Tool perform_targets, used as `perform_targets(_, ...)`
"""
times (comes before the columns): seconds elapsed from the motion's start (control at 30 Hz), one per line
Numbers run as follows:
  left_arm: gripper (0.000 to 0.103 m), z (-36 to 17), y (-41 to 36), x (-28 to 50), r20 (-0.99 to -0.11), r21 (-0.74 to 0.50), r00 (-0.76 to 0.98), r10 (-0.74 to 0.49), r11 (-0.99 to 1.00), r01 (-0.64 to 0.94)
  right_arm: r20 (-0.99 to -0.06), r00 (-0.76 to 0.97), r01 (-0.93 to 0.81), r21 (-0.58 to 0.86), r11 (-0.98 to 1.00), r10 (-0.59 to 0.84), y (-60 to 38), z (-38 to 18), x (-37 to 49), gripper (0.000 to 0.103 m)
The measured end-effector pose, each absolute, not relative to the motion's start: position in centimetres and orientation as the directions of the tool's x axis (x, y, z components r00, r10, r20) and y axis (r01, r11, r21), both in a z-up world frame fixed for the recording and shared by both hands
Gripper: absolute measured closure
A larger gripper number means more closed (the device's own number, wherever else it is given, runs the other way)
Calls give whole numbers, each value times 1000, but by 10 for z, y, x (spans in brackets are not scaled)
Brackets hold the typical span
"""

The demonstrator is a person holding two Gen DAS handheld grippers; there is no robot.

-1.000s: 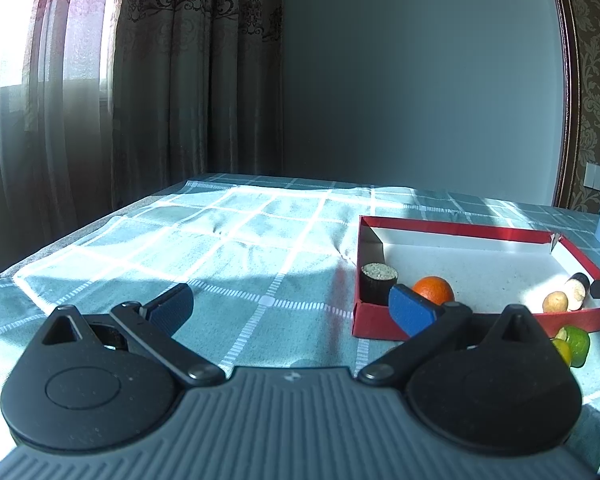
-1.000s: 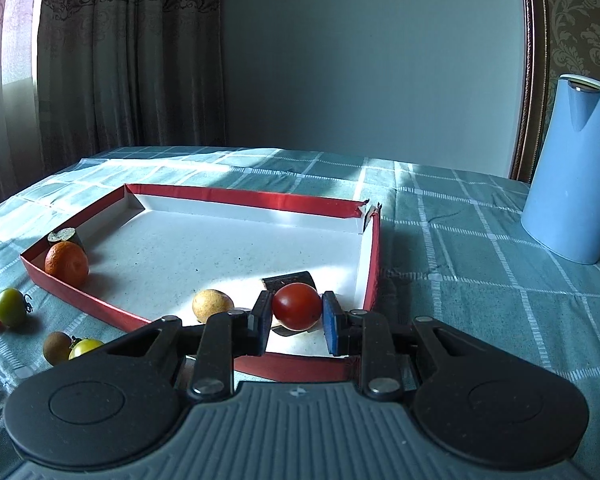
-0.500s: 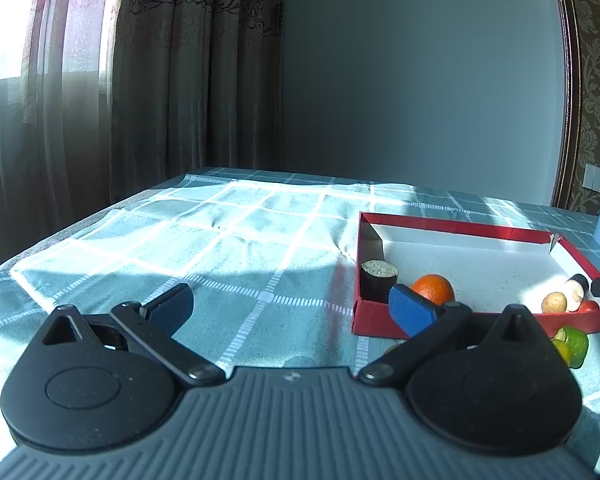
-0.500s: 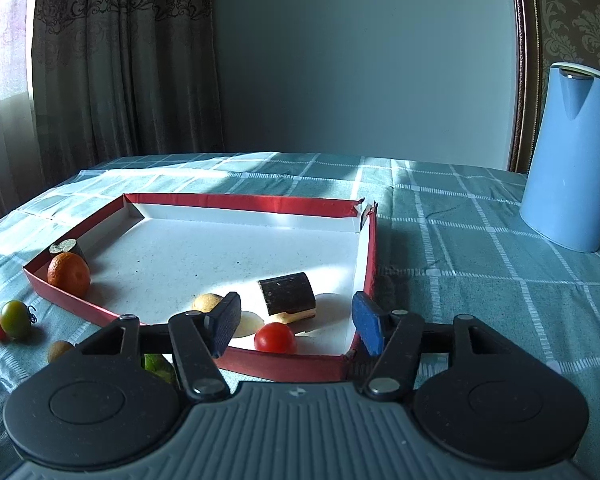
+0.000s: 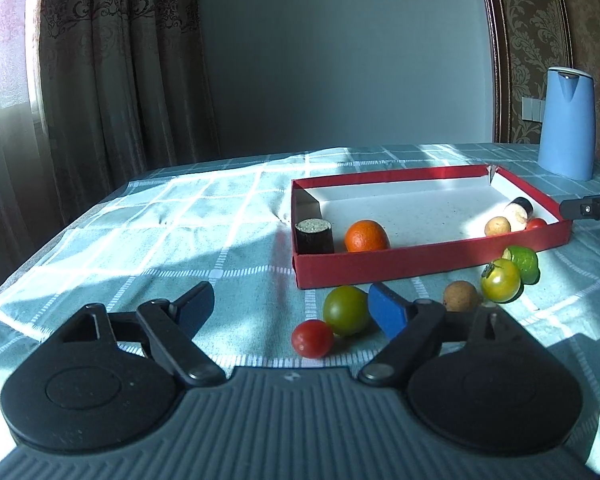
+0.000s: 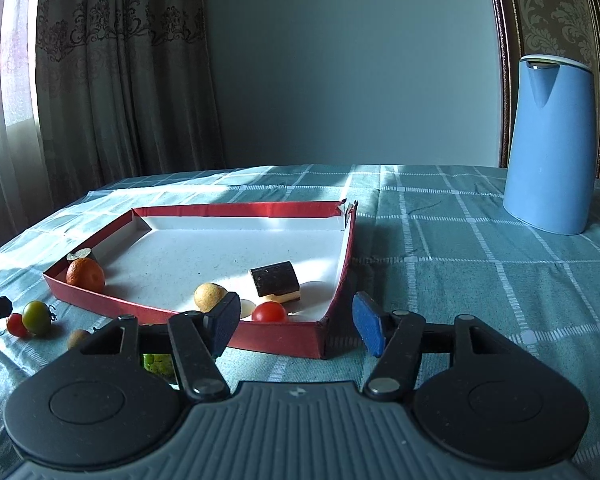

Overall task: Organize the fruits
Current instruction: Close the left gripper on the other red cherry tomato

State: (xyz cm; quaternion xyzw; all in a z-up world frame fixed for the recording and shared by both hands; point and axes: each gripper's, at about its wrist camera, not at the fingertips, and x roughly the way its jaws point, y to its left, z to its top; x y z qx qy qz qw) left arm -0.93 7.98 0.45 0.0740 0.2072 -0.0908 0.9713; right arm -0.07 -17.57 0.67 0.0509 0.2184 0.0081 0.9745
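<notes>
A red tray (image 5: 420,266) (image 6: 276,338) holds an orange (image 5: 366,236) (image 6: 85,275), a dark cylinder piece (image 5: 314,235), a tan round fruit (image 6: 209,297), a dark slice (image 6: 276,282) and a red tomato (image 6: 269,313). My left gripper (image 5: 290,308) is open and empty; a red tomato (image 5: 312,338) and a green tomato (image 5: 346,316) lie on the cloth between its fingers. A brown fruit (image 5: 460,296), a yellow-green tomato (image 5: 501,286) and a lime (image 5: 523,261) lie right of them. My right gripper (image 6: 296,322) is open and empty, just before the tray's near corner.
A blue jug (image 6: 550,146) (image 5: 567,124) stands on the checked teal tablecloth (image 6: 480,264) at the back right. Curtains (image 5: 100,80) hang beyond the table's left edge. The right gripper's finger (image 5: 590,209) shows at the right edge of the left wrist view.
My right gripper opened and let the red tomato down into the tray, then drew back. My left gripper turned right and moved up to the loose tomatoes.
</notes>
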Motion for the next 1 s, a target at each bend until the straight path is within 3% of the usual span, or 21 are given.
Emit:
perform_targets(0.1, 29, 1, 80, -6, -451, 94, 874, -181, 964, 248, -423, 905, -1, 101, 995, 44, -174, 6, -2, 42)
perform_targets(0.17, 53, -2, 79, -1, -488, 84, 851, -195, 960, 268, -420, 906, -7, 101, 995, 49, -173, 5, -3, 42)
perform_targets(0.23, 67, -5, 80, 3, -509, 67, 835, -208, 958, 280, -422, 905, -12, 107, 994, 56, -174, 5, -3, 42)
perform_targets(0.8, 69, -8, 83, 0, -535, 48, 810, -239, 949, 311, -414, 908, -26, 110, 994, 70, -173, 2, -3, 42)
perform_targets(1.0, 82, -8, 86, 0, -525, 38, 822, -220, 959, 280, -417, 906, -31, 101, 994, 71, -171, 1, -3, 42)
